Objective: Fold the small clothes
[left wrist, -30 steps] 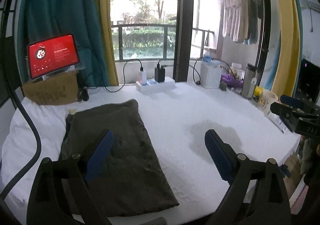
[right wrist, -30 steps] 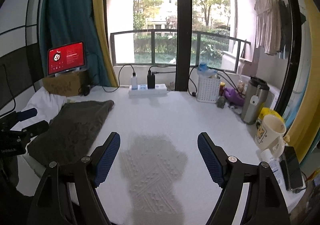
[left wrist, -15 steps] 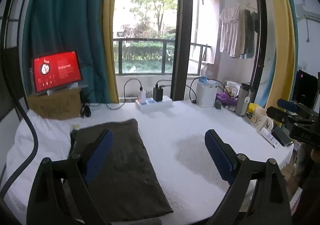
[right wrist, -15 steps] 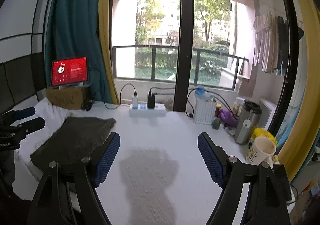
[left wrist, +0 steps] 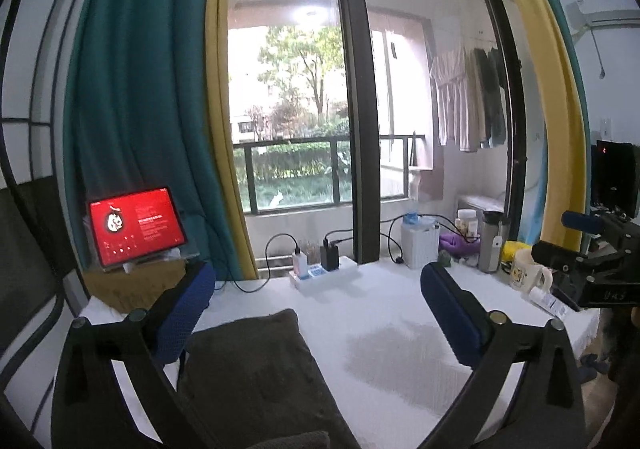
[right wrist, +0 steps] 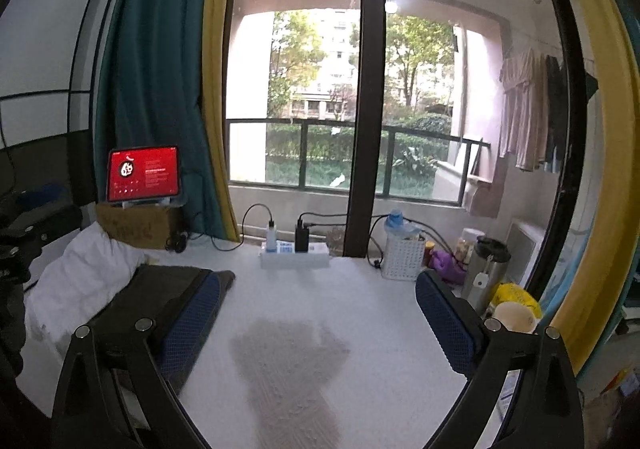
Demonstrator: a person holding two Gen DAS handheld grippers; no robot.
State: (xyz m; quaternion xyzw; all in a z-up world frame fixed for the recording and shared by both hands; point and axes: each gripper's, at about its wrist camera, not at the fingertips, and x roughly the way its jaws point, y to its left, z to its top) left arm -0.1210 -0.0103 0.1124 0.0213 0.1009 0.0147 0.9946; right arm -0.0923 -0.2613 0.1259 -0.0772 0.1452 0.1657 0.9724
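Note:
A folded dark olive-brown garment (left wrist: 256, 373) lies flat on the white table (left wrist: 384, 313), at its left side. It also shows in the right wrist view (right wrist: 160, 289). My left gripper (left wrist: 316, 321) is open and empty, raised above the garment's far end. My right gripper (right wrist: 316, 325) is open and empty, raised above the table's middle. The right gripper also shows at the right edge of the left wrist view (left wrist: 580, 249). The left gripper shows dimly at the left edge of the right wrist view (right wrist: 24, 233).
A grey damp-looking patch (right wrist: 288, 361) marks the table's middle. At the back stand a white power strip with chargers (right wrist: 294, 255), a white basket (right wrist: 402, 257), a steel flask (right wrist: 486, 269) and a mug (right wrist: 514, 317). A red-screened tablet (right wrist: 143, 173) sits on a cardboard box.
Both grippers have lifted and tilted up, so the views show more window and less table. The garment has not moved. Both grippers stayed open.

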